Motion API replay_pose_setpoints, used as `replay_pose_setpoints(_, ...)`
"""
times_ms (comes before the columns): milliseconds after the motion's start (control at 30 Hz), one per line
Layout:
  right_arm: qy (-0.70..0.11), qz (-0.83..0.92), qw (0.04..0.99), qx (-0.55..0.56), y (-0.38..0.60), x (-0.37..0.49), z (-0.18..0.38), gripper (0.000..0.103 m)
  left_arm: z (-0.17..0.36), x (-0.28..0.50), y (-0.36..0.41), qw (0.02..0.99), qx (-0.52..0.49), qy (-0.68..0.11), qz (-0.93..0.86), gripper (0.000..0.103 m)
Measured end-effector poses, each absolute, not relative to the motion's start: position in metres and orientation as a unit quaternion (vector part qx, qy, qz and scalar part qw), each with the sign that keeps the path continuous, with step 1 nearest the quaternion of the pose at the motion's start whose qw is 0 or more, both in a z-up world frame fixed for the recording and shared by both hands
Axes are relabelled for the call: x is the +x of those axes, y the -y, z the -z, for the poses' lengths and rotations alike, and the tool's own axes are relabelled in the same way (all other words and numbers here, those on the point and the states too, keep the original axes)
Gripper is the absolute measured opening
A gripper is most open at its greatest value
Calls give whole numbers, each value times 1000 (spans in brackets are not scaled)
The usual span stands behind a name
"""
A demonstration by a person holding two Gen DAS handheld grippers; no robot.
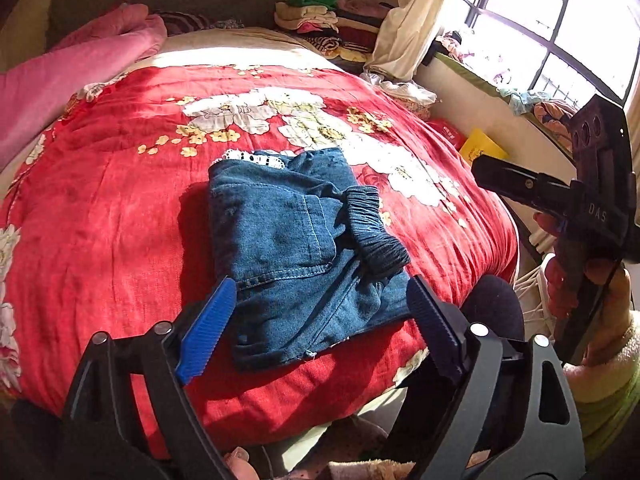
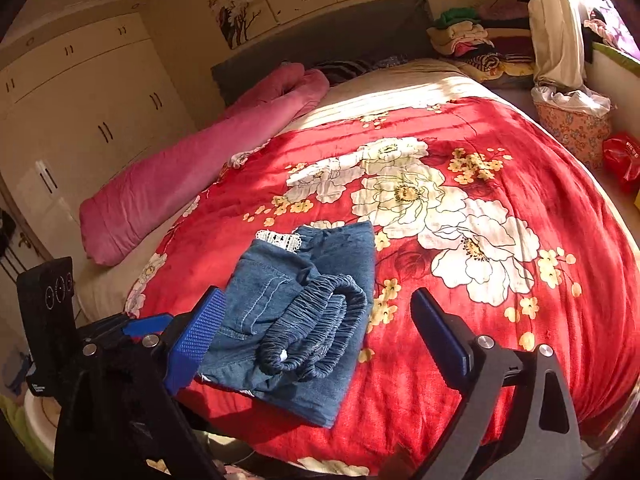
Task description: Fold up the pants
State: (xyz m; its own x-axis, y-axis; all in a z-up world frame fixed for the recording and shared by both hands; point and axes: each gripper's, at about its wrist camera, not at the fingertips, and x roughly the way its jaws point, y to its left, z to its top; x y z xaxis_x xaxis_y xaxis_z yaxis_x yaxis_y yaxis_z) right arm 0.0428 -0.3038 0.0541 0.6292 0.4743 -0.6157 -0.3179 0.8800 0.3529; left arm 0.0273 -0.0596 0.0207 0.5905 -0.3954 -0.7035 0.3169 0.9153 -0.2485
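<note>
**Denim pants folded on the bed, both grippers hanging free**

Pants (image 1: 296, 248): blue denim, folded into a compact bundle, lying on the red floral quilt (image 1: 120, 208) near the bed's foot edge. Elastic waistband (image 2: 316, 328) sits bunched on top of the bundle, on its right side. A strip of white lace trim (image 1: 256, 159) pokes out at the far edge. Back pocket stitching faces up on the left half.

Left gripper (image 1: 320, 320): jaws wide apart, nothing between them, sitting just at the near edge of the bundle. Blue ribbed pad (image 1: 208, 328) on the left finger is lit; the right one is in shadow. From the left wrist view I can't tell whether either tip touches the denim.

Right gripper (image 2: 316, 340): jaws also spread wide and holding nothing, framing the waistband end of the bundle. Its left pad overlaps the denim's edge in the right wrist view; contact not resolvable. In the left wrist view the right gripper shows at the right edge, off the side of the bed and well apart from the pants.

Surroundings: rolled pink blanket (image 2: 192, 168) along the left side of the bed, grey headboard (image 2: 320, 40), stacked folded clothes (image 2: 472, 40) by the curtain (image 1: 412, 20), white wardrobe (image 2: 80, 100) at left, sun through the window (image 1: 560, 20).
</note>
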Motion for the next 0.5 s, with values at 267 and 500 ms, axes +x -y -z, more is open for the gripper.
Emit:
replay_pose_setpoints(267,-379,-205,896,107,304,37,-49,95,-23,32,54,896,-43,-402,185,93)
replay_pose_setpoints(500,-391,-199,893,103,297,36,-38,95,-14,40,52,898,-20,-407,166,93)
